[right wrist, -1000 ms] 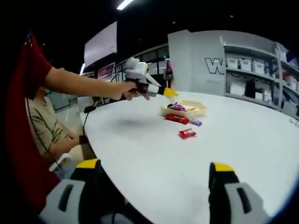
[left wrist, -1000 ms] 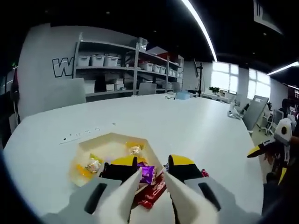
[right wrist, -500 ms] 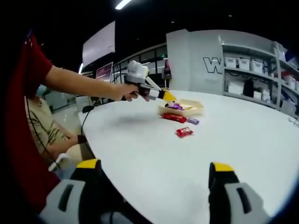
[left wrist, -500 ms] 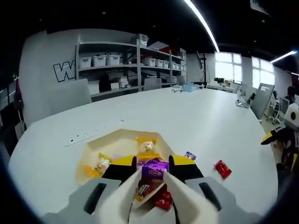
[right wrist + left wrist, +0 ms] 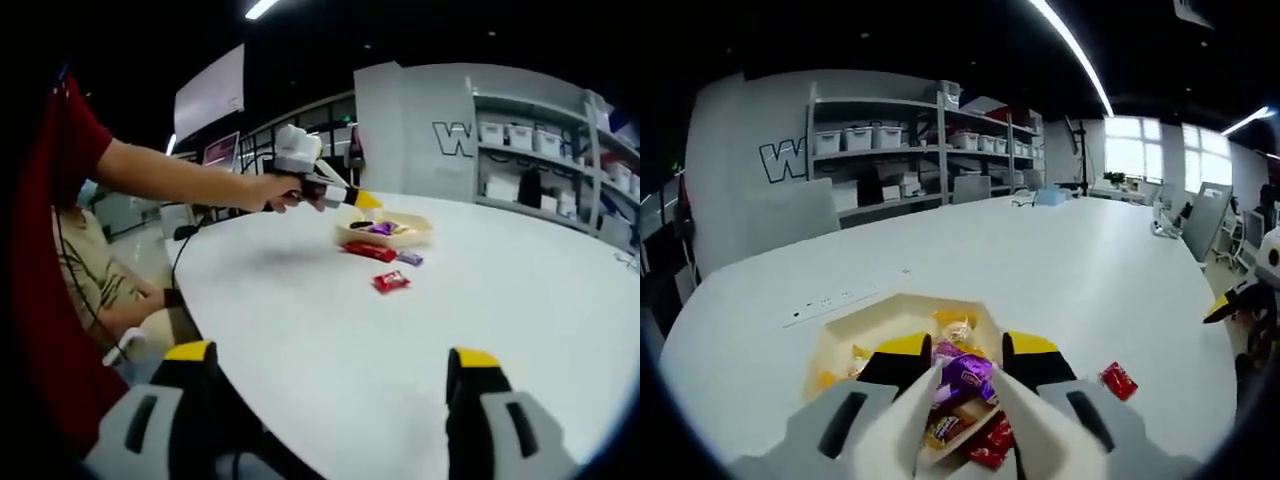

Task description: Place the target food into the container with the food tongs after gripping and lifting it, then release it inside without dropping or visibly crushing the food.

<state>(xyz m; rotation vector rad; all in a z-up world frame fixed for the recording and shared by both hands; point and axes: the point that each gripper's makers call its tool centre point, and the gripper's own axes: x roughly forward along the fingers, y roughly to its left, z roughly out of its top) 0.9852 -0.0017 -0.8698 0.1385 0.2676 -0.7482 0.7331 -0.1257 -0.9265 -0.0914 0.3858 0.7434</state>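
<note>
A beige tray point(image 5: 855, 312) holds several wrapped candies, yellow ones and a purple one point(image 5: 966, 376). My left gripper point(image 5: 968, 348) hovers open just above the tray. The purple candy lies between its yellow-tipped jaws, seemingly resting in the tray. In the right gripper view, the left gripper point(image 5: 362, 199), held by a hand, has its tips a little above the tray point(image 5: 420, 236), where the purple candy point(image 5: 381, 228) lies. My right gripper point(image 5: 330, 355) stands wide open over the near table edge, holding nothing.
Loose on the white table point(image 5: 520, 300) beside the tray are a red candy point(image 5: 390, 282), a red bar point(image 5: 370, 251) and a small purple candy point(image 5: 410, 258). A seated person point(image 5: 100, 270) is at the left. Shelves with boxes point(image 5: 920, 150) stand behind the table.
The left gripper dipped toward the tray, then rose slightly. The purple candy now looks larger between its jaws. The right gripper has stayed still.
</note>
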